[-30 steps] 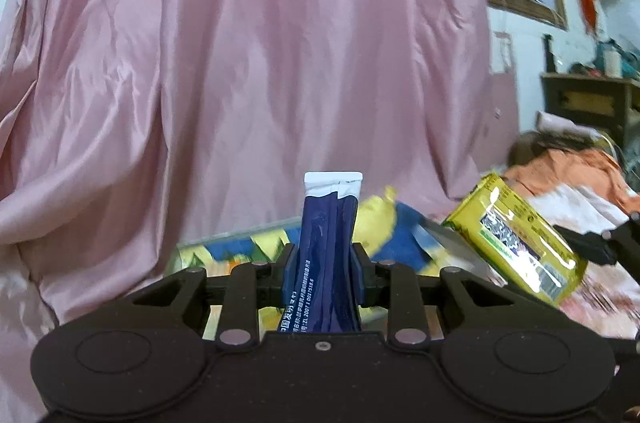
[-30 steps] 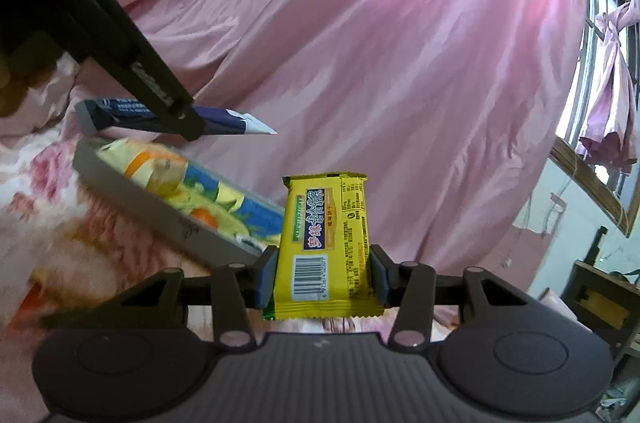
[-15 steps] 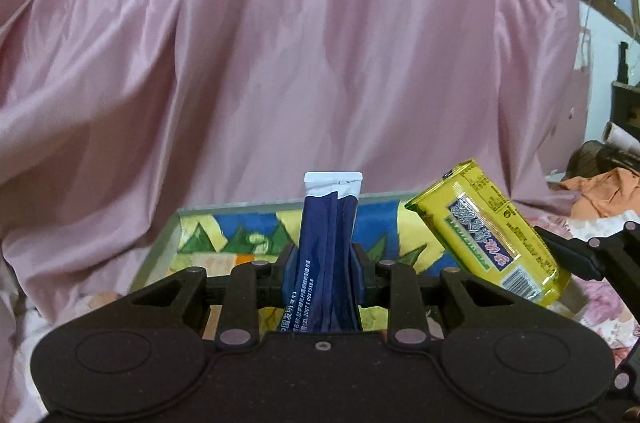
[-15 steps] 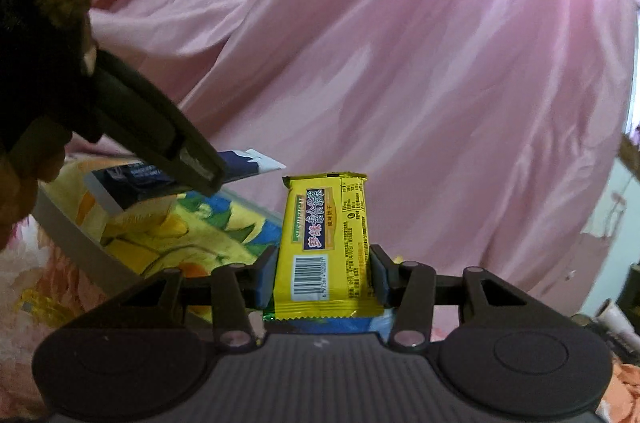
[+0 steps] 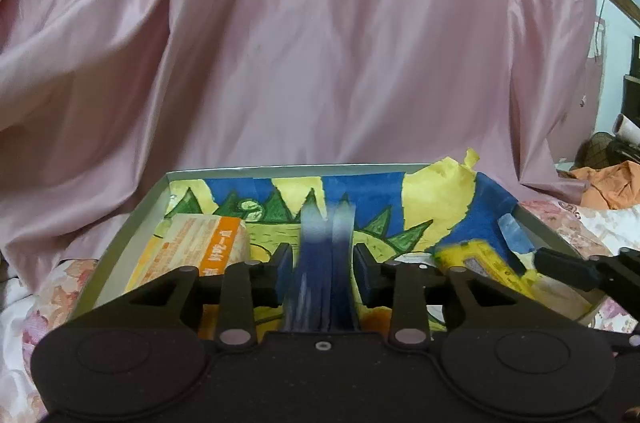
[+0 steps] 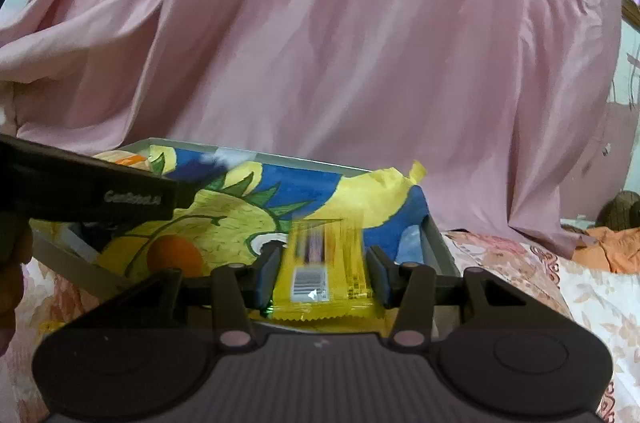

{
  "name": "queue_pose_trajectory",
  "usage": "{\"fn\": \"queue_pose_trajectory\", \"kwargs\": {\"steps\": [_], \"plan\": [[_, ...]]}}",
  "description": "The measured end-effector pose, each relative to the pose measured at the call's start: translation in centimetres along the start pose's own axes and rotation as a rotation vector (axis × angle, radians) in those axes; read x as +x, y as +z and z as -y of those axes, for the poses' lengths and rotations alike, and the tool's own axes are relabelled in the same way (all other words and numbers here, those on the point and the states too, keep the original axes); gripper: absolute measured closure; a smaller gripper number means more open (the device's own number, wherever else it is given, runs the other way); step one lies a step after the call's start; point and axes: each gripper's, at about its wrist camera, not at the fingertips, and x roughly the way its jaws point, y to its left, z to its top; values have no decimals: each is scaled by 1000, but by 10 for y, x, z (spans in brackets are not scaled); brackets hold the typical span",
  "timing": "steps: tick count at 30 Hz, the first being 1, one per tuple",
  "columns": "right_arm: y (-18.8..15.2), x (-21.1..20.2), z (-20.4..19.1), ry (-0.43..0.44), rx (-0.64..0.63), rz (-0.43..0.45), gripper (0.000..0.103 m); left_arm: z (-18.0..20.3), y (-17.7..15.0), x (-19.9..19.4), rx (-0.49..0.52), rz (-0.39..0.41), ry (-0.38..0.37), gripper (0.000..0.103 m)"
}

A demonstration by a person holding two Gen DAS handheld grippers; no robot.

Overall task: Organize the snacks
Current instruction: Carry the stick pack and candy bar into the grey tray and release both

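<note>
My left gripper is shut on a dark blue snack packet, blurred by motion, low over a shallow grey tray lined with a yellow, blue and green drawing. An orange and cream snack pack lies in the tray's left part. My right gripper is shut on a yellow snack bar over the tray's right end. That bar and the right gripper's finger show at the right of the left wrist view. The left gripper's finger crosses the right wrist view.
A pink satin curtain hangs right behind the tray. The tray rests on a floral bedcover. Orange cloth and dark furniture lie at the far right.
Both grippers have dropped lower and tilted down over the tray with their snacks. The tray now fills the lower view and the orange pack has come into sight.
</note>
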Motion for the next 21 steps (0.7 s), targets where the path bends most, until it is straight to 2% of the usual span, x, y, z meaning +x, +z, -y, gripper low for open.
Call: {"fn": "queue_pose_trajectory", "kwargs": {"steps": [1,3,12,16,21], "plan": [[0,0,2,-2,7,6,48,0,0,-2,0,1,3,56],[-1,-3,3,-5,18,24,37,-1,0,-6,-10,16,6,39],[7,-46,10,-47,12,145,13,2,15,-50,-23,128,24,5],[15,-73,15,-78,34,208,1,0,22,-77,-40,165,24,2],[30,-108,18,-95,23,258,0,-5,27,-116,-62,201,16,1]]}}
